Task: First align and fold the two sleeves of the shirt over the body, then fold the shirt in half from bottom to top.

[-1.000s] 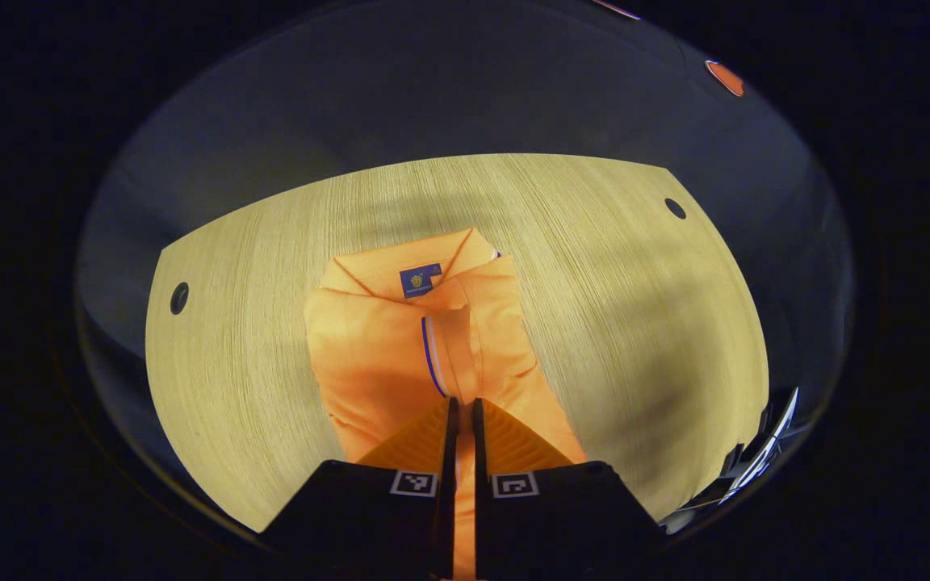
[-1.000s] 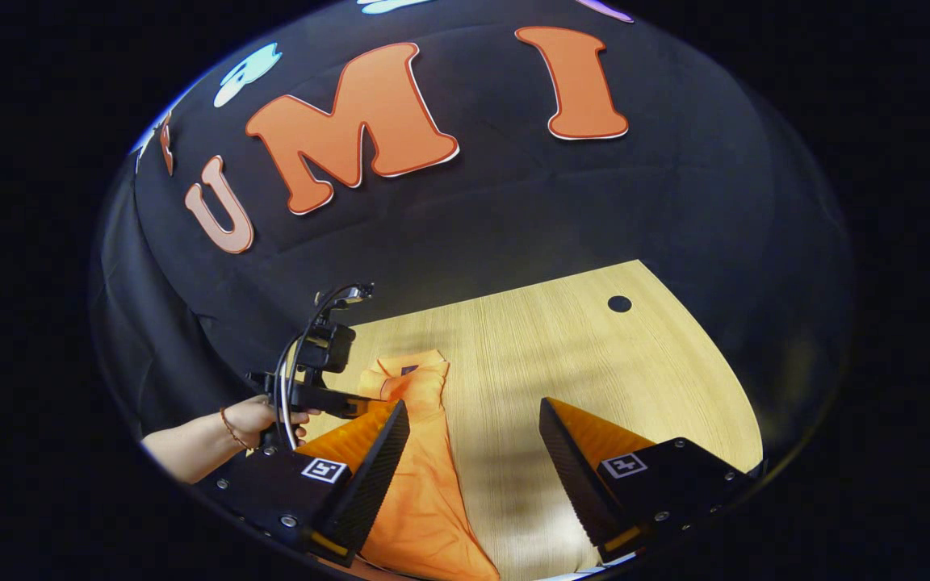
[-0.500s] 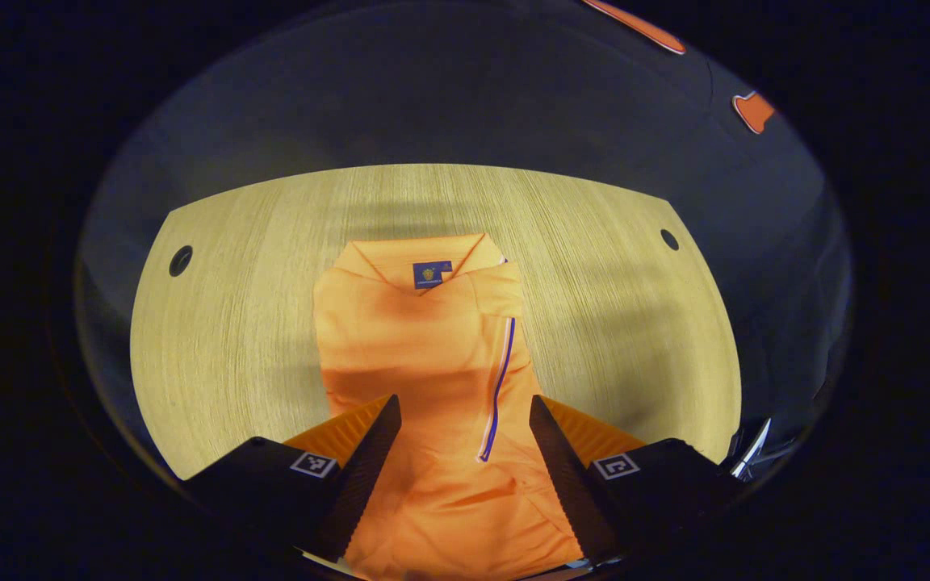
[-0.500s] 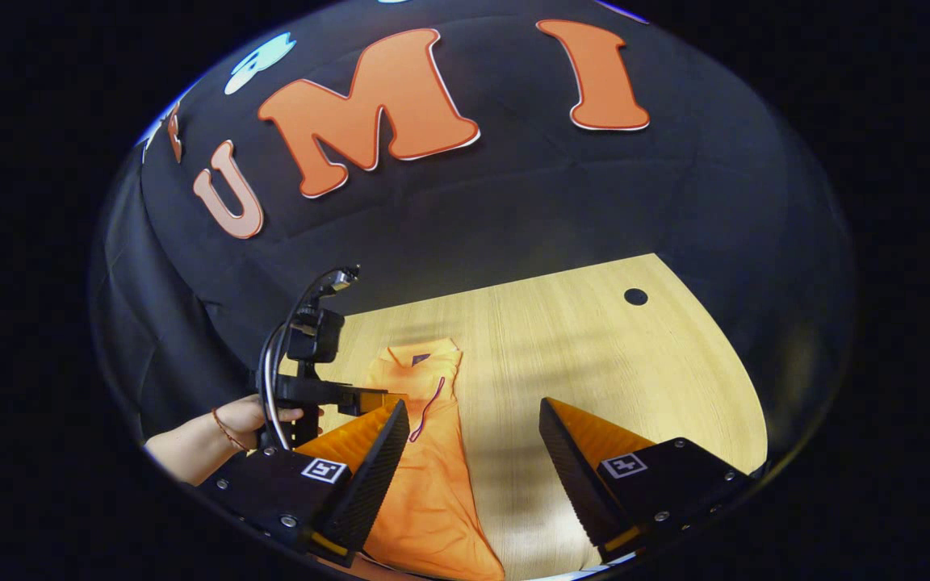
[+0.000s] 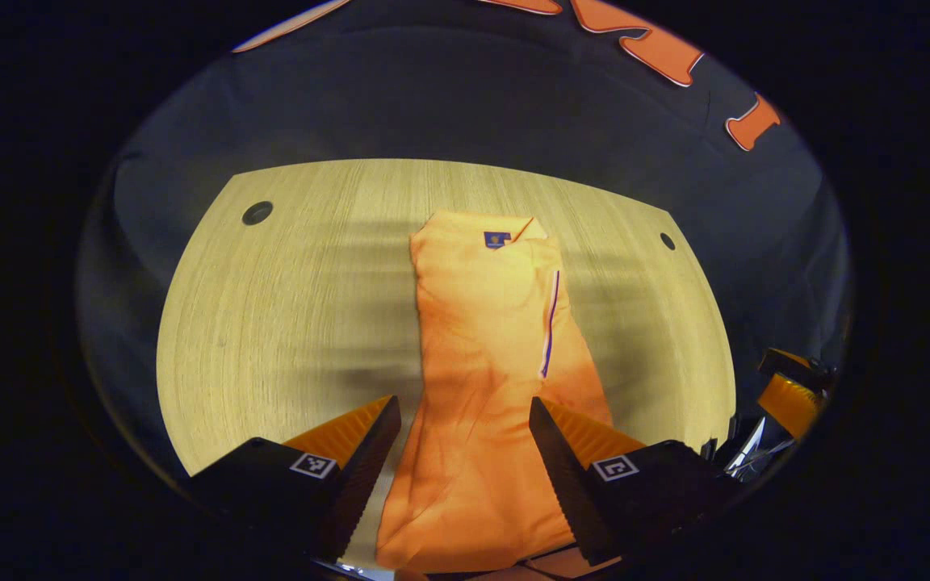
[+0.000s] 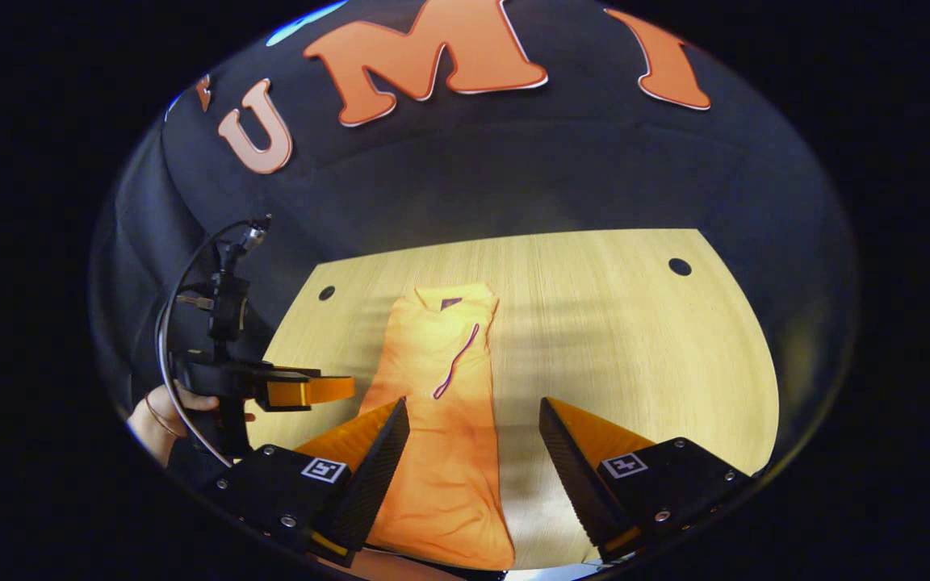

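The orange shirt (image 5: 489, 363) lies flat on the wooden table (image 5: 287, 307) as a long narrow strip, both sleeves folded in over the body. Its collar end, with a small dark blue label (image 5: 496, 239), points away from me toward the booth wall, and the hem end reaches the table edge nearest me. A thin blue and white trim line (image 5: 549, 323) runs down the strip just right of its middle, starting a little below the collar. The cloth looks mostly smooth, with soft creases toward the hem.

My left hand-held gripper (image 5: 462, 420) hangs above the hem end with its fingers spread wide apart, the shirt showing between them and nothing pinched. My right hand-held gripper (image 6: 473, 420) is likewise spread open over the shirt's right edge near the hem, gripping nothing.

The left gripper view shows the label and trim clearly, two round holes in the table on either side of the collar, and part of the right hand-held gripper at the far right edge, beyond the shirt. The right gripper view shows the shirt (image 6: 445, 420) farther off, and left of it the left hand-held gripper's body with its cable (image 6: 182, 323) and the hand (image 6: 157, 407) holding it.
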Demonstrator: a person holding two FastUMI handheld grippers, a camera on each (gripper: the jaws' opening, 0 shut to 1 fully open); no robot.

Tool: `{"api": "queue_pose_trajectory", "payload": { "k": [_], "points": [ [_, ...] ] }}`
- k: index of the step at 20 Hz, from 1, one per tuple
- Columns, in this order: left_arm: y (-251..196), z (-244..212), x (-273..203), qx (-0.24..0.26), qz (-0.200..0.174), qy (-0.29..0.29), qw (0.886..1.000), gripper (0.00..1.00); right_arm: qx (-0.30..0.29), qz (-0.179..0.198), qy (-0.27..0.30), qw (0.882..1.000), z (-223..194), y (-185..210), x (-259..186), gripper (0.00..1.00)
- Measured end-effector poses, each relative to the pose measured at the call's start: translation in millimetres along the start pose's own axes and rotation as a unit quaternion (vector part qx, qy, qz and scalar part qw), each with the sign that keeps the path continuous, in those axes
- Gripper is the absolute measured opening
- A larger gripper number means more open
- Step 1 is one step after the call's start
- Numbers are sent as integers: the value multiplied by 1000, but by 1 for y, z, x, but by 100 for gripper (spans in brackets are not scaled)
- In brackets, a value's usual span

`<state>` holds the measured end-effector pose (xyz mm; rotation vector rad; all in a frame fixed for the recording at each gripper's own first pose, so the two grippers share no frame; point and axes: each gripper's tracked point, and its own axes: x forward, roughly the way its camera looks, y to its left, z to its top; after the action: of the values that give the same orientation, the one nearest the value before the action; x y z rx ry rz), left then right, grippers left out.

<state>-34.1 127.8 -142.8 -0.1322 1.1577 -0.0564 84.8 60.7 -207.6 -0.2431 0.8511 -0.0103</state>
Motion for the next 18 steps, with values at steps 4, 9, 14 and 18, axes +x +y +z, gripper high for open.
{"api": "queue_pose_trajectory", "payload": {
  "k": [4, 9, 14, 18],
  "points": [
    [22, -50, -17, 5, 9, 21, 1000, 99, -17, -2, 45, 999, -40, 10, 15, 99],
    [35, -117, -27, 5, 15, 54, 998, 99, -38, -17, 111, 993, -99, 8, 21, 99],
    [33, -179, -45, -13, 10, 88, 996, 99, -55, -34, 191, 980, -172, 1, 14, 99],
    [42, -221, -44, -14, 25, 119, 992, 99, -74, -42, 256, 963, -227, -3, 6, 99]
  ]
}}
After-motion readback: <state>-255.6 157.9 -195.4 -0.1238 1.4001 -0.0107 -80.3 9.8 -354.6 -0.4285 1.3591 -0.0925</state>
